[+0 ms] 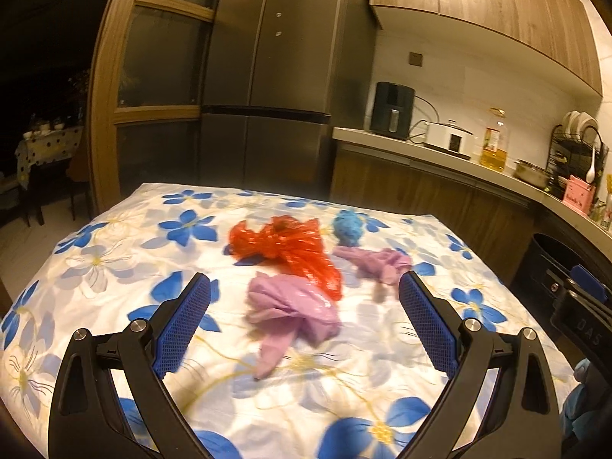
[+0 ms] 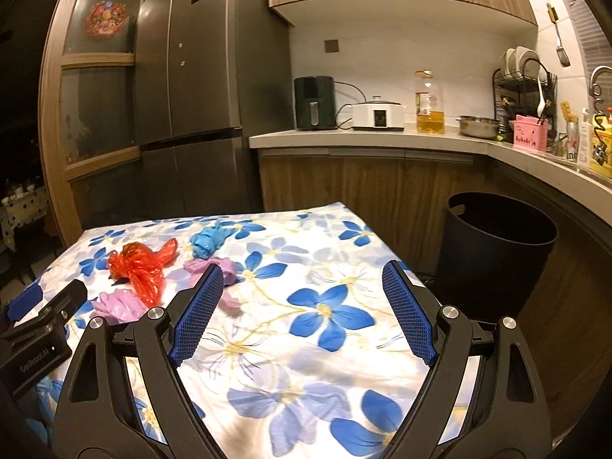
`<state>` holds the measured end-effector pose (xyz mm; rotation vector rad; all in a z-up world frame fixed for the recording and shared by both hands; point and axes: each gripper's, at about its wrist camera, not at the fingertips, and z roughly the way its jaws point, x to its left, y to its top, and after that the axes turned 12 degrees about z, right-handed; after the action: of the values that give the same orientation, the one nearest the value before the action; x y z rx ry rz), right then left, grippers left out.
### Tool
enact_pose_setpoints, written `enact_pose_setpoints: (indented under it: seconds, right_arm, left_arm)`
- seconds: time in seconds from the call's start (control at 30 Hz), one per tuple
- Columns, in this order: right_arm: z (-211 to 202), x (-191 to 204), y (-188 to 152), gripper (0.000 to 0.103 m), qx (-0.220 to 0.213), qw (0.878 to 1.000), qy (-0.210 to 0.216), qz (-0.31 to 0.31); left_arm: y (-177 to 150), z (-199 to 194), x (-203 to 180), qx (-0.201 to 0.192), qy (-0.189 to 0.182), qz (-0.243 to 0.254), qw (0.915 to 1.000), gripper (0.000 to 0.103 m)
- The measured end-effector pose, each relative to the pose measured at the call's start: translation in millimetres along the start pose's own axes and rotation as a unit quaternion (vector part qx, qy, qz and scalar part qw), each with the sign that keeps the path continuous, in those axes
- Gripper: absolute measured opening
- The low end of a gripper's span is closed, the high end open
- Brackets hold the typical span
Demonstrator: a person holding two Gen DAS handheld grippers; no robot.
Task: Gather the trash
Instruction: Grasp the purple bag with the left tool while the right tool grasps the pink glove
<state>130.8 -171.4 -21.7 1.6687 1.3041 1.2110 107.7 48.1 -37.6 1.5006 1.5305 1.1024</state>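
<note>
My left tongs (image 1: 304, 315) stand spread wide and empty, and the nearer pink bag (image 1: 290, 310) lies straight ahead of them, framed between the two blue pads, not yet touched. It is a crumpled plastic wad with a thin tail trailing back toward me, so its long axis runs roughly along my line of approach. Just behind it and touching it sits the red bag (image 1: 290, 248), shiny and rumpled; a second pink bag (image 1: 376, 264) lies to the right, and a blue bag (image 1: 348, 225) farther back. All of them rest on the flowered cloth of the counter (image 1: 114, 267). My right tongs (image 2: 302, 308) are also wide apart and hold nothing, pointing at bare cloth, with the trash off to their left. The left hand is clearly nearer. The black bin (image 2: 497, 244) stands on the floor just past the counter's right edge.
</note>
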Motion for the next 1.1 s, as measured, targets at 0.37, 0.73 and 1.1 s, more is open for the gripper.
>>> enact_pose_setpoints:
  seconds: [0.37, 0.73, 1.1]
  right_arm:
    - [21, 7, -1, 0.084, 0.011, 1.000, 0.013, 0.006]
    - [44, 20, 3, 0.084, 0.009, 1.000, 0.020, 0.005]
    - [87, 47, -10, 0.084, 0.043, 0.998, 0.035, -0.013]
  left_arm:
    - [5, 50, 2, 0.055, -0.004, 0.000, 0.9985, 0.094]
    - [-8, 87, 9, 0.122, -0.014, -0.012, 0.9924, 0.062]
    - [-13, 76, 20, 0.104, -0.057, -0.048, 0.9918, 0.003]
